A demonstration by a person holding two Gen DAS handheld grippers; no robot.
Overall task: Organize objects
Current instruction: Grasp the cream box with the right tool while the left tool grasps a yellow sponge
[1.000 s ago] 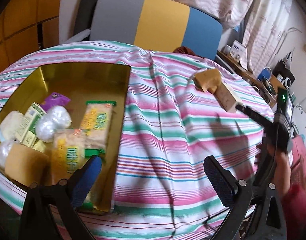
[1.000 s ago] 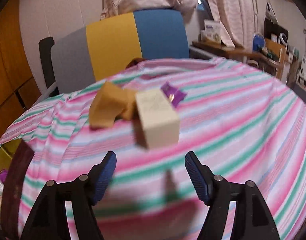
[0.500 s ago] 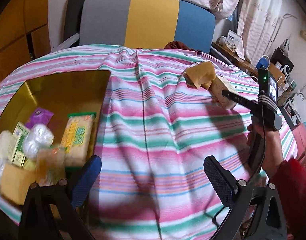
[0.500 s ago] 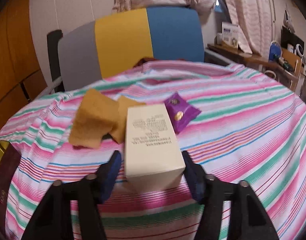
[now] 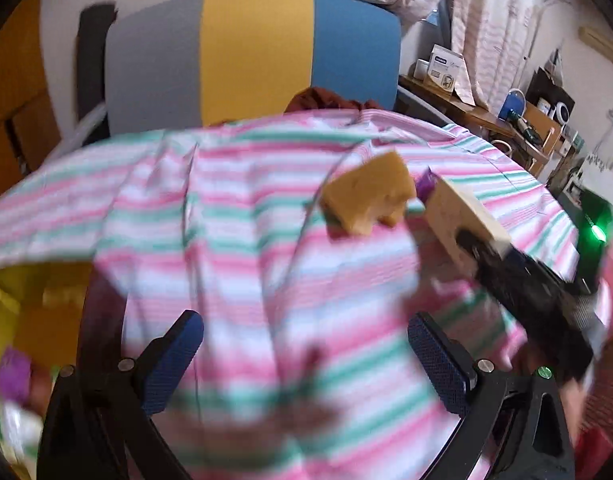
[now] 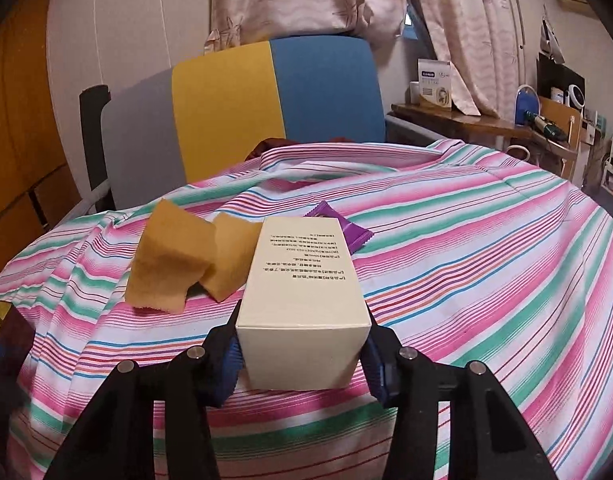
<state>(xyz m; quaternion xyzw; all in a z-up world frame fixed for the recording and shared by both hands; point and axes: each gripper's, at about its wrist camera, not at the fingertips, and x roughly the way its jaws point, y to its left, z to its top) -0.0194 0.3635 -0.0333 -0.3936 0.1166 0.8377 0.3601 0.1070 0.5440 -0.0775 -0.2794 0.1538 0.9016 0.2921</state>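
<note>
1. The right gripper [image 6: 302, 354] is closing; its blue fingers [image 6: 230, 360] flank the near end of the cream box [image 6: 306, 280] and appear to touch both its sides.
2. The box lies on the striped desk [image 6: 486, 260], its long axis running straight away from the fingers, so the right hand has it.
3. Just beyond lie the tan sponge pieces [image 6: 174, 256] and a purple packet [image 6: 346, 228].
4. The left gripper [image 5: 306, 364] hangs open and empty, well short of the box, with the yellow tray [image 5: 10, 300] at its left.

I see cream box [image 6: 302, 276] lying lengthwise on striped cloth, printed face up, two tan sponge pieces [image 6: 174, 258] touching its left, purple packet [image 6: 346, 228] behind.
</note>
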